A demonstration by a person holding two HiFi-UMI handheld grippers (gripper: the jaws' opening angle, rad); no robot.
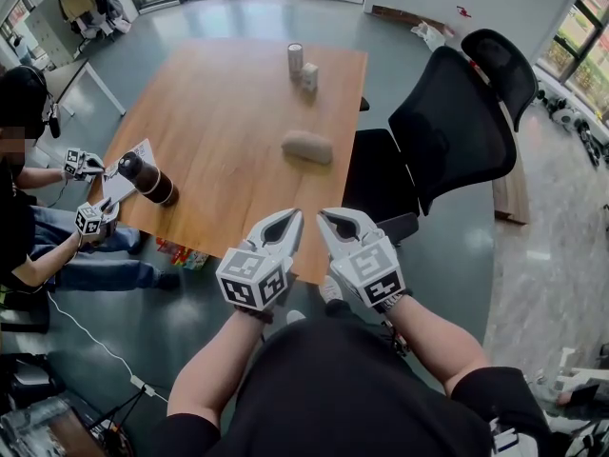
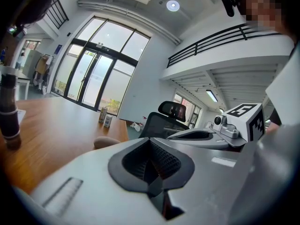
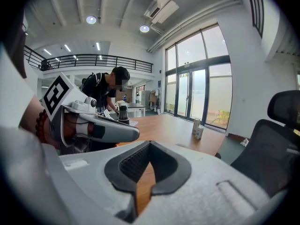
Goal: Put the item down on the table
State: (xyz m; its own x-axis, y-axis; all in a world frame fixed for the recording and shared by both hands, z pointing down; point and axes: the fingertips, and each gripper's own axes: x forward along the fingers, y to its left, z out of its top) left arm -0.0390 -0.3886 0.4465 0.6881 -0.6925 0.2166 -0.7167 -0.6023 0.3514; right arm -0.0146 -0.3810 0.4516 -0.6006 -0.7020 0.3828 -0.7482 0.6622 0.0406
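Wooden table (image 1: pixel 209 103), open office. Left gripper (image 1: pixel 288 221) clenched, empty, at the near edge. Oblong grey item (image 1: pixel 306 147) lies mid-table, apart from both grippers; looks soft, light, non-fragile, so pinch across its narrow middle. Right gripper (image 1: pixel 330 221) clenched, empty.

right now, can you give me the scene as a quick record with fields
table: wooden, seen from its near edge
left gripper: shut, empty, held at the near edge
right gripper: shut, empty, beside the left one
grey lump: lying on the table, apart from both grippers
can and small box: at the far edge
dark flask: at the left edge, by a second person
chair: black, right of the table
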